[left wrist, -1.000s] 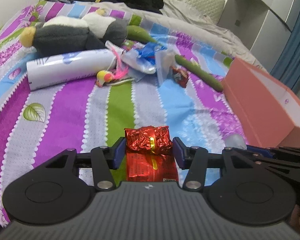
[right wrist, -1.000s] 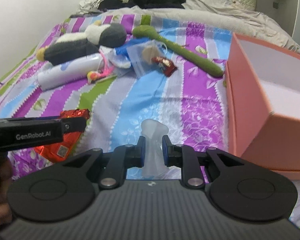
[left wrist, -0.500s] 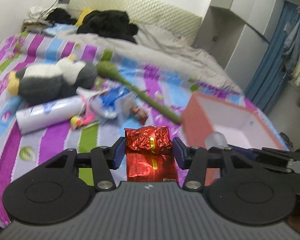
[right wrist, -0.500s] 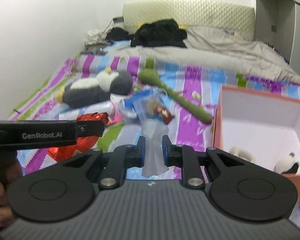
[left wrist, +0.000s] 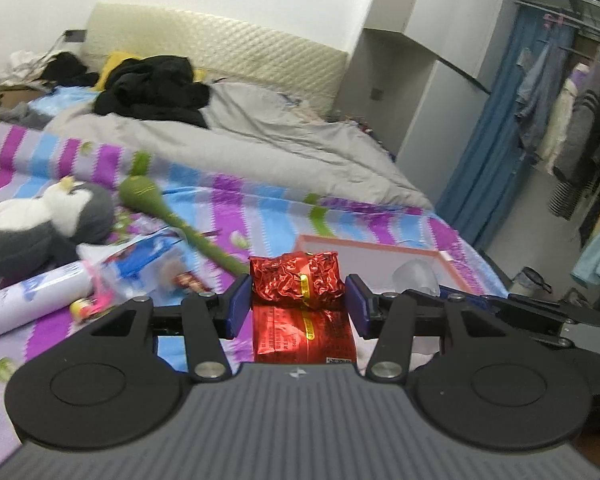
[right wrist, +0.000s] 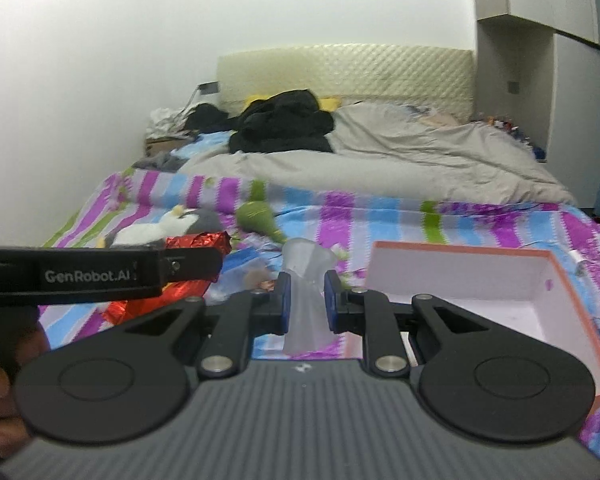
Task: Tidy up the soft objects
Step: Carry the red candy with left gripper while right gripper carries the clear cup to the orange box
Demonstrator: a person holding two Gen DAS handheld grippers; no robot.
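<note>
The left gripper (left wrist: 298,306) clamps a red foil pack (left wrist: 296,280); the right gripper (right wrist: 303,302) pinches a frosted soft piece (right wrist: 306,296). The box (right wrist: 556,300) (open-topped, by the bed's right edge) lies ahead and below, nearer the right gripper.

Black left gripper (right wrist: 188,264) with blue pads (lettered "GenRobot.AI", seemingly white).

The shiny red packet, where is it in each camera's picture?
Left wrist: red foil packet sits centre, clamped by the left gripper.
Right wrist: red foil packet is at the left, partly behind that gripper's black arm.
Shared landmark: pink box on the bed.
</note>
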